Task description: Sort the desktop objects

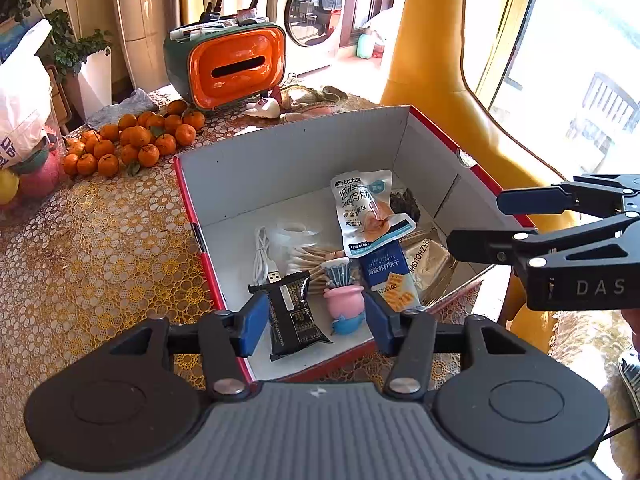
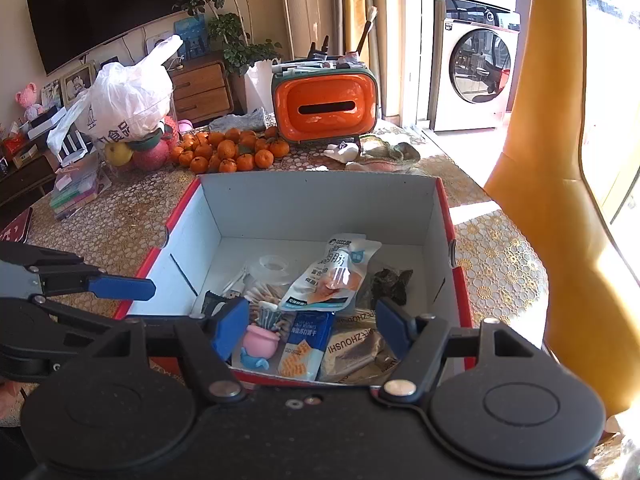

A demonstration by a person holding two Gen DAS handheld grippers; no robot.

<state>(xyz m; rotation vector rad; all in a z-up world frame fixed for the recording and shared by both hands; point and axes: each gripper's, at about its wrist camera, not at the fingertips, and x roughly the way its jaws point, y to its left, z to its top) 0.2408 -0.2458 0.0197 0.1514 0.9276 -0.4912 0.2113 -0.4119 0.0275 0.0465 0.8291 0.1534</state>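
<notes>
A red cardboard box [image 1: 296,148] with white inner walls stands on the lace-covered table. Lying in it are a white chicken-breast pouch [image 1: 370,208], a blue cracker pack [image 1: 390,276], a black snack packet [image 1: 292,316], a pink pot figurine [image 1: 346,306], a white USB cable [image 1: 262,256], cotton swabs [image 1: 312,258] and a brown packet [image 2: 356,348]. My left gripper [image 1: 316,324] hangs open above the box's near edge, holding nothing. My right gripper [image 2: 312,328] is open and empty over the same edge, beside the left.
An orange tissue-box organiser [image 1: 236,66] with pens stands behind the box. Several tangerines [image 1: 132,140] lie at the back left, next to a white plastic bag [image 2: 124,100] and other fruit. A yellow chair [image 1: 440,80] stands at the right.
</notes>
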